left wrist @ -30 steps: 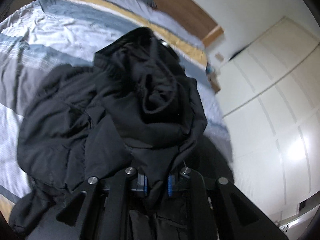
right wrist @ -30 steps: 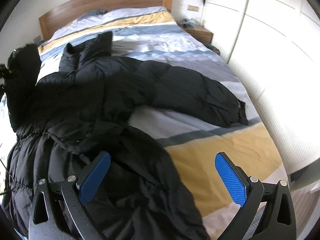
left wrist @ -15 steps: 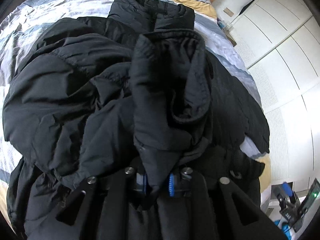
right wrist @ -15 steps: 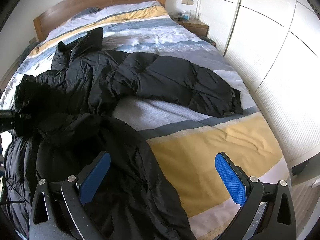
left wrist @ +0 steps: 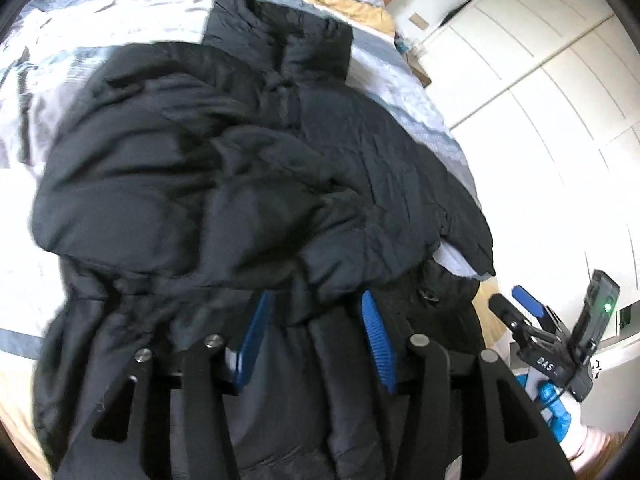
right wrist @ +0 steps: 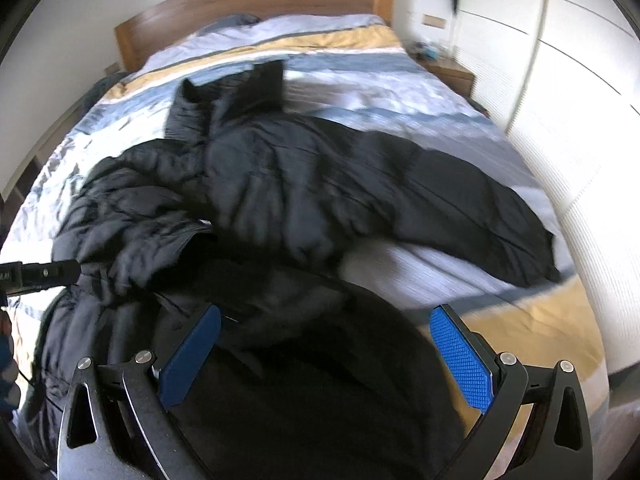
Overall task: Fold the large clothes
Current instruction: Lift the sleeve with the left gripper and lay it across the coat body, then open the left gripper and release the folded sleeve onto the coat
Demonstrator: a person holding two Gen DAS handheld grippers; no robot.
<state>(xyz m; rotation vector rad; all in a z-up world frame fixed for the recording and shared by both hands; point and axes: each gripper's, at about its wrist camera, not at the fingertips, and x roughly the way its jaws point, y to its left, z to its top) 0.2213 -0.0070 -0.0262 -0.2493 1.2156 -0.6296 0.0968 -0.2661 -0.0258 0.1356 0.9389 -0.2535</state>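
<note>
A black puffer jacket [left wrist: 360,152] lies spread on the bed, its collar [right wrist: 240,92] toward the headboard. One sleeve [left wrist: 224,216] is folded across the body, and its cuff [left wrist: 320,296] rests between the blue pads of my left gripper [left wrist: 314,336]. The jaws are opening and the pads stand off the fabric. The other sleeve [right wrist: 480,216] stretches out to the right. My right gripper [right wrist: 326,352] hovers wide open over the jacket's lower part with nothing held; it also shows in the left wrist view [left wrist: 516,304]. The left gripper's [right wrist: 68,272] tip shows at the folded sleeve.
The bed carries a duvet [right wrist: 520,320] striped in blue, white and yellow, with a wooden headboard [right wrist: 248,8] behind. A white wardrobe [right wrist: 580,100] runs along the right side. A small nightstand [right wrist: 452,72] stands in the far right corner.
My left gripper carried the sleeve down onto the jacket's body and its jaws came apart off the cuff. My right gripper shifted left over the jacket, still wide open.
</note>
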